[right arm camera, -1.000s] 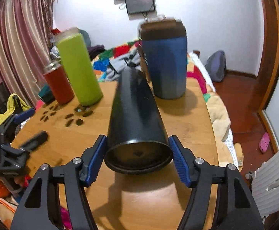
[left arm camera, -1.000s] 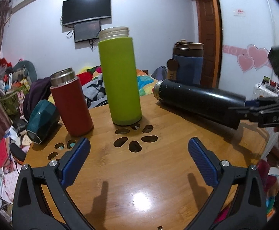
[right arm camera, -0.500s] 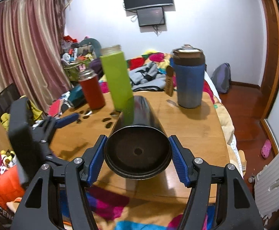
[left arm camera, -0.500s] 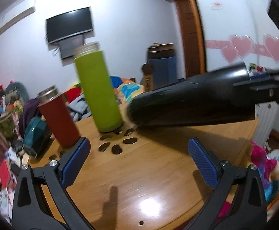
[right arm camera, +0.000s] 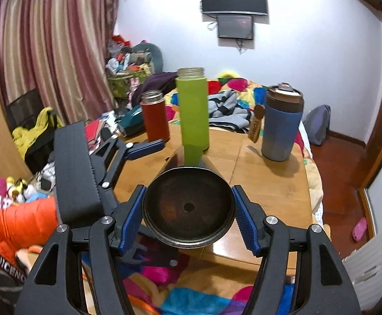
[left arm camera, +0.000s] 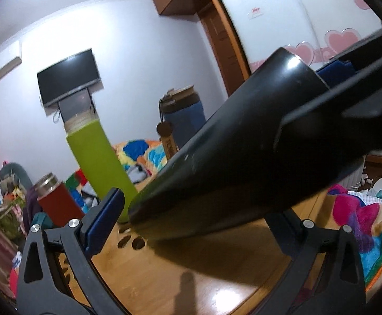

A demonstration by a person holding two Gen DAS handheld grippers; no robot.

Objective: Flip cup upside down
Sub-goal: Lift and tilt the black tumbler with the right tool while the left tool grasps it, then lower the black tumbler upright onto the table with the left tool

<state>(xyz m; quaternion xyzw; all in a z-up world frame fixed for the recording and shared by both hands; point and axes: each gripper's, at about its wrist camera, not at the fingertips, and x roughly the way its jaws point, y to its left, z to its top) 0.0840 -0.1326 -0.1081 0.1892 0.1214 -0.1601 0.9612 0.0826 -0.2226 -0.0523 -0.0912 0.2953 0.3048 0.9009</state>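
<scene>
The black cup is held lying lengthwise along my right gripper, its round base facing the camera. My right gripper is shut on it near the base, above the near table edge. In the left wrist view the black cup slants across the frame, its far end lying between the fingers of my left gripper. My left gripper is open; its left blue pad stands apart from the cup, and the right pad is hidden behind it. The left gripper also shows in the right wrist view, left of the cup.
On the round wooden table stand a green bottle, a red flask and a blue tumbler. Paw-shaped cutouts mark the tabletop. A cluttered bed lies behind; curtains hang at left.
The right gripper has carried the black cup back and up toward the near table edge. The cup's far end now lies between the open left gripper's fingers, which have come closer.
</scene>
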